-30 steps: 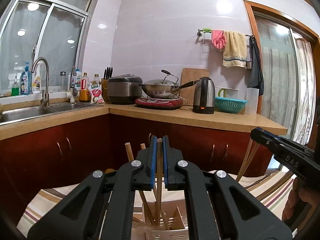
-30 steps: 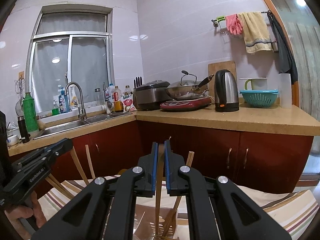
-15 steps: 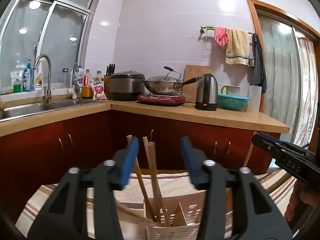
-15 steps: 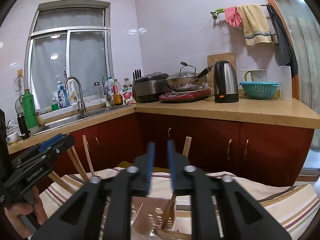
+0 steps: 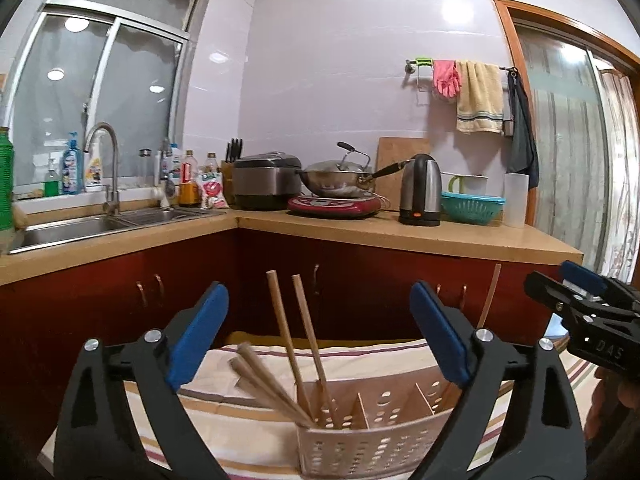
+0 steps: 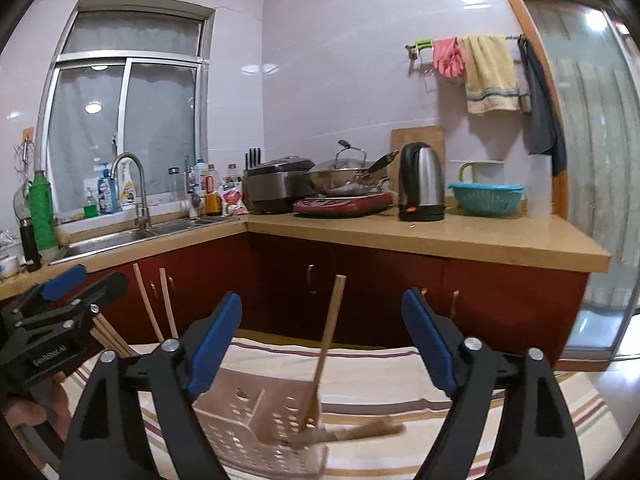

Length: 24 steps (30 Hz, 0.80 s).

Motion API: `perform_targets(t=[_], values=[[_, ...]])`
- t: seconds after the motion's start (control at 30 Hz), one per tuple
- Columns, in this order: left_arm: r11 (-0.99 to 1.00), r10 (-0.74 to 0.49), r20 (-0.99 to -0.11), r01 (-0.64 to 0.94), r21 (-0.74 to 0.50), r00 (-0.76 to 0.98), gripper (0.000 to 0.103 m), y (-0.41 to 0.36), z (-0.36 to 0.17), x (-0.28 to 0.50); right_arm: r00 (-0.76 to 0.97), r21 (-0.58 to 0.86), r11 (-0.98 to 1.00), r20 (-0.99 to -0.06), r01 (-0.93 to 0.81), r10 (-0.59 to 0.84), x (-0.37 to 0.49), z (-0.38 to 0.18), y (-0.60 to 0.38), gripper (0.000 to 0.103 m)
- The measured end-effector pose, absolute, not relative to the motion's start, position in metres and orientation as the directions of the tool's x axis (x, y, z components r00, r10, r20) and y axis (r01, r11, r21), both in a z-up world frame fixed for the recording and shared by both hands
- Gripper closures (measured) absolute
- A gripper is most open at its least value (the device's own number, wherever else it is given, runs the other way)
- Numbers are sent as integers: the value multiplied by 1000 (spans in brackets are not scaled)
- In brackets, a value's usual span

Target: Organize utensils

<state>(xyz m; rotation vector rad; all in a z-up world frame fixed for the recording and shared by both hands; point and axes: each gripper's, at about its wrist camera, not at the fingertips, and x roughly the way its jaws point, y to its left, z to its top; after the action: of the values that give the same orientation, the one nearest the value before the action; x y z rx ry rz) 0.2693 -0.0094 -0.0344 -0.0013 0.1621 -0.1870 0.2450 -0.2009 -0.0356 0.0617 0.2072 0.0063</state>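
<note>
The chopsticks [image 5: 304, 344] are standing in the perforated plastic utensil caddy [image 5: 372, 436] at the bottom middle of my left view. Two lean upright in its left compartment, and a few more slant out low to the left over the rim. In my right view a single stick [image 6: 326, 344] stands tilted in the caddy's right end, and another one [image 6: 352, 432] looks to be lying flat just right of it, though it's blurry.

They look like plain wooden sticks, so I'd guess light, stiff and a bit slick, prone to swivelling if pinched near an end. I'd grab around mid-shaft, above the caddy rim, so they don't pivot. The caddy itself seems light too and could tip or slide on the striped cloth [image 5: 224, 364] if I bump it.

Both my tools are holding nothing right now. The left gripper [image 5: 318, 332] has its blue pads spread wide either side of the upright pair, and the right gripper [image 6: 322, 340] is spread wide around the tilted stick, touching neither.

Kitchen counter [image 5: 440, 236] with kettle and wok fills the middle of the frame beyond.
</note>
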Motion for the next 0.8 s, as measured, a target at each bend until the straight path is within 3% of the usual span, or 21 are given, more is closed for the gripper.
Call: perform_targets(t=[0.13, 0.47, 0.8], values=[[990, -138, -175, 139, -5, 975, 7, -8, -34, 248, 977, 61, 997, -214, 40, -26, 225, -34, -204, 18], [1000, -16, -284, 20, 10, 959, 4, 4, -60, 179, 933, 81, 993, -356, 89, -54, 175, -62, -209, 15], [1000, 4, -319, -3, 6, 948, 4, 12, -60, 102, 912, 62, 995, -409, 77, -45, 102, -72, -194, 14]])
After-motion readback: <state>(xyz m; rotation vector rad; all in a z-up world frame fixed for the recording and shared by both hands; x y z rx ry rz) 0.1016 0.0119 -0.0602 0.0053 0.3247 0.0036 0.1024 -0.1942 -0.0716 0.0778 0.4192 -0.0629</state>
